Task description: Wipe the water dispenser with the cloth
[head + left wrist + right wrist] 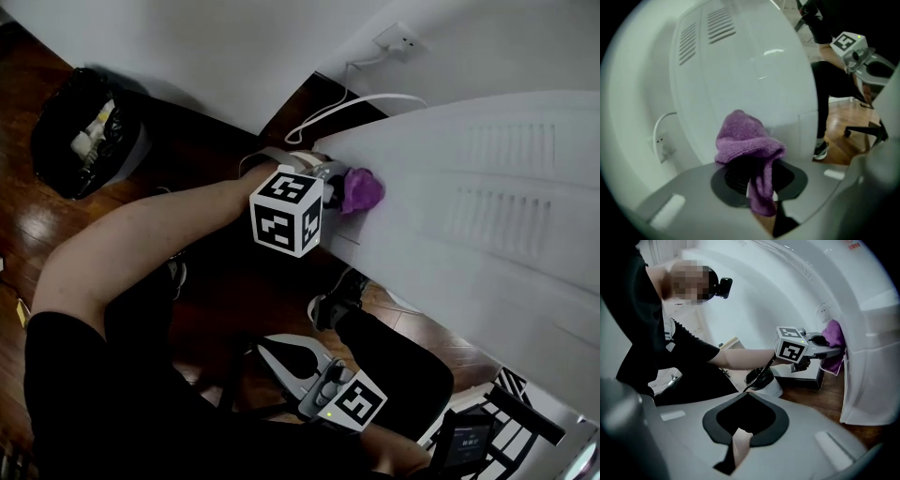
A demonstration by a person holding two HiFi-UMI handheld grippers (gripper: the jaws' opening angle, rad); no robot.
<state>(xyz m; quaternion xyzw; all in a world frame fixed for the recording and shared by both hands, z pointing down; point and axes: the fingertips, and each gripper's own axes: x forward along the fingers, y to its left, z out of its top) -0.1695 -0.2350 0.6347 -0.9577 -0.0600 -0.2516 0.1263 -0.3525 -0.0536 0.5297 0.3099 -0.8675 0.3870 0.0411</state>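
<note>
Left gripper view shows the left claw (761, 190) clamped on a purple cloth (746, 140). The bunched cloth sits against the white side panel of the water dispenser (740, 65), below its vent slots (723, 22). Right gripper view shows the right claw (746, 401) pinched together with nothing in it, held low and well apart from the dispenser.

- The water dispenser (487, 187) walls off the whole right side, and the left tool (345, 192) holds the cloth (362, 187) at its edge.
- Behind it, a white cable (349, 101) loops to the wall socket (398, 39).
- To the left, open floor (37, 225) runs up to the black bin (80, 131).
</note>
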